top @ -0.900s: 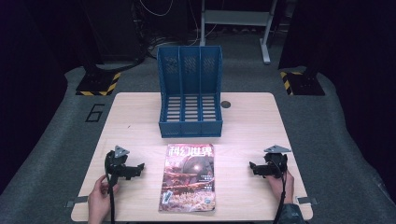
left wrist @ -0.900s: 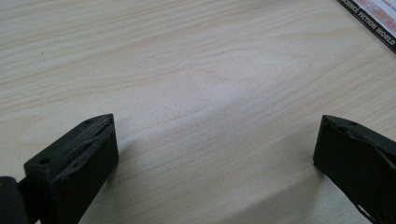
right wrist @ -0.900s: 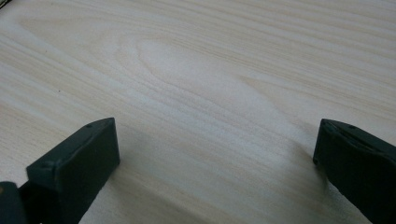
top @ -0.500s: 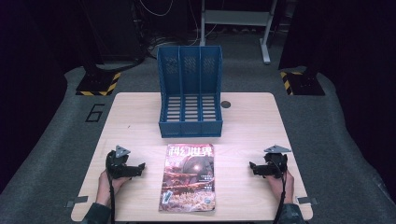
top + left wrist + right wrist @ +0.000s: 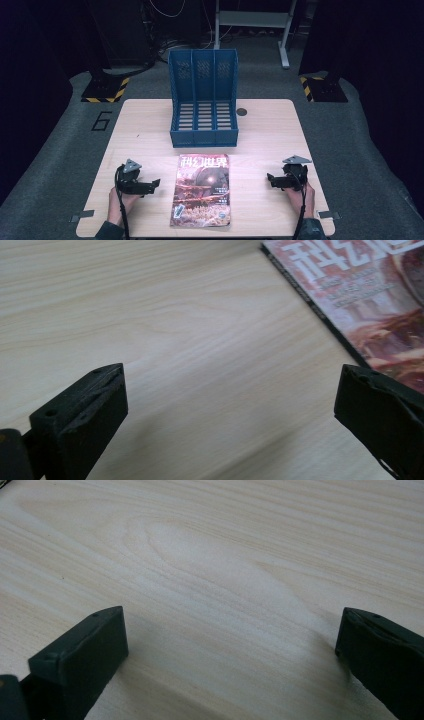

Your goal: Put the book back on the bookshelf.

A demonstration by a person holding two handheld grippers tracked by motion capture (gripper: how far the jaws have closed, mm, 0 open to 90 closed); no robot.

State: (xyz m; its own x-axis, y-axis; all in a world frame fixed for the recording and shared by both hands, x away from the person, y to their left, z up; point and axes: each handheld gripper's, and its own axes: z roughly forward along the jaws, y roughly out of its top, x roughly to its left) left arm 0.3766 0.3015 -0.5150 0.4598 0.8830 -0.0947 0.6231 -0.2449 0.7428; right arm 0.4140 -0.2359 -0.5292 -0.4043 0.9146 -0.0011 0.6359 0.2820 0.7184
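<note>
A magazine (image 5: pixel 202 190) with a reddish cover and white characters lies flat near the table's front edge, between my two grippers. Behind it stands a blue three-slot file rack (image 5: pixel 203 100). My left gripper (image 5: pixel 156 183) rests low at the magazine's left, jaws wide open and pointing at it. In the left gripper view the magazine (image 5: pixel 370 295) lies at the upper right, its dark spine edge just ahead of the right jaw, and the gripper (image 5: pixel 230 405) holds nothing. My right gripper (image 5: pixel 270 178) sits open at the magazine's right, over bare wood (image 5: pixel 220 580).
The light wooden table (image 5: pixel 270 130) has a small dark round hole (image 5: pixel 241 112) right of the rack. Dark floor surrounds the table, with yellow-black striped stand bases (image 5: pixel 102 90) at the back left and right and a white frame behind.
My left gripper has shifted slightly nearer the table's front edge. The right gripper, the magazine and the rack stay where they were.
</note>
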